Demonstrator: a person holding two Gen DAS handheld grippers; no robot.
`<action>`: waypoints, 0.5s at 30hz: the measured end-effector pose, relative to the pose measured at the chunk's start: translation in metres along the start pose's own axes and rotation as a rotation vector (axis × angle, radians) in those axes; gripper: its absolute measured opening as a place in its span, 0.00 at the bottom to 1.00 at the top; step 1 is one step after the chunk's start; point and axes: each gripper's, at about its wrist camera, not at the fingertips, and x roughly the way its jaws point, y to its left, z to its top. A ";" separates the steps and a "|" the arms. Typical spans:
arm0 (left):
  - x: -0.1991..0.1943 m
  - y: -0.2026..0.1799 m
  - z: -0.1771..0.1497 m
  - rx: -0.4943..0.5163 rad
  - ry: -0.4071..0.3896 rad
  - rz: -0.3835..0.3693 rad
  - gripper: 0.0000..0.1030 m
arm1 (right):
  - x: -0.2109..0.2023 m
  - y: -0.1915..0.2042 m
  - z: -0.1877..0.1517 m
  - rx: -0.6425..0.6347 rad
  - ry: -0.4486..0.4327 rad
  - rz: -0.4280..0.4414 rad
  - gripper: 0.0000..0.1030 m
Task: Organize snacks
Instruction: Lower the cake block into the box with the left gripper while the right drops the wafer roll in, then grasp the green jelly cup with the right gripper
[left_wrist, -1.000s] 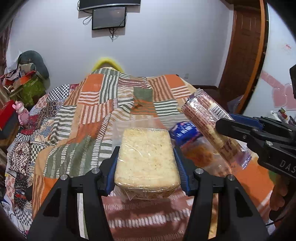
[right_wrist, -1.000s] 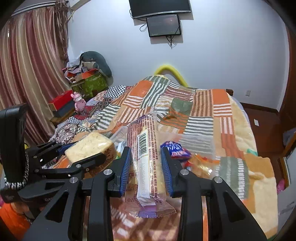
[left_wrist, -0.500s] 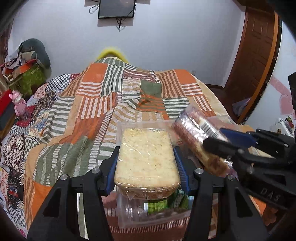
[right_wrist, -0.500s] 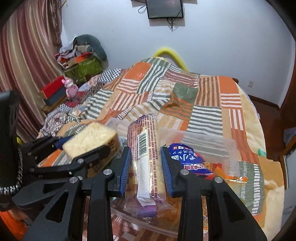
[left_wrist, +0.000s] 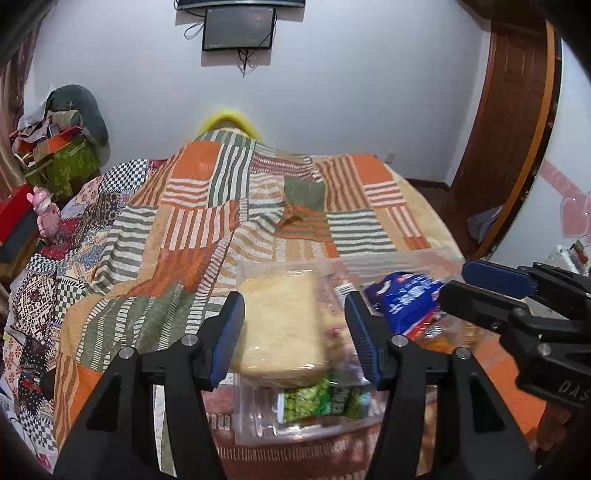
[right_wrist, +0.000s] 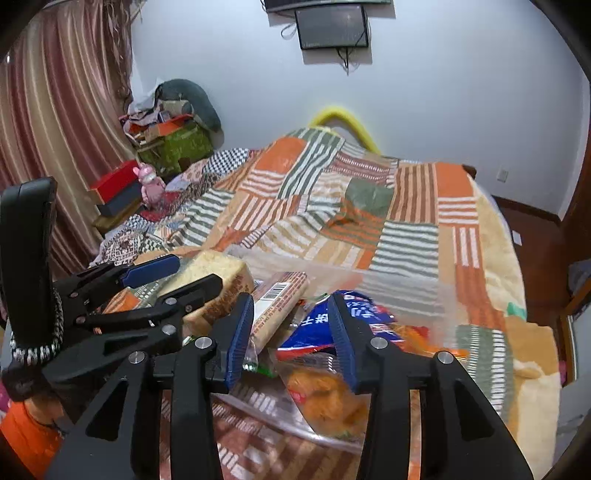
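A clear plastic bin (left_wrist: 258, 424) sits on the patchwork bed. My left gripper (left_wrist: 295, 334) is open above it, and the wrapped bread slab (left_wrist: 282, 328) lies blurred between its fingers, apart from the right finger. My right gripper (right_wrist: 291, 341) is open and empty over the bin. The long cracker pack (right_wrist: 279, 306) lies in the bin beside the bread (right_wrist: 218, 280). A blue snack bag (left_wrist: 402, 304), also in the right wrist view (right_wrist: 321, 325), an orange snack bag (right_wrist: 325, 398) and a green snack pack (left_wrist: 314, 400) lie in the bin.
The patchwork quilt (left_wrist: 229, 221) covers the bed beyond the bin. Boxes and a pink toy (left_wrist: 44, 212) stand at the left by the curtain (right_wrist: 55, 129). A wooden door (left_wrist: 506, 129) is at the right. A screen (left_wrist: 238, 27) hangs on the wall.
Both grippers have opened over the bin. The cracker pack has dropped from my right gripper into the bin, and the bread has come loose from my left gripper.
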 end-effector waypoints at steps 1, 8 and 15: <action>-0.005 -0.002 0.001 0.001 -0.006 -0.005 0.57 | -0.008 -0.002 -0.001 -0.003 -0.012 -0.006 0.38; -0.037 -0.020 -0.004 0.049 -0.035 -0.021 0.69 | -0.052 -0.033 -0.018 -0.005 -0.053 -0.070 0.47; -0.051 -0.032 -0.023 0.065 -0.012 -0.035 0.80 | -0.070 -0.083 -0.048 0.014 -0.010 -0.178 0.60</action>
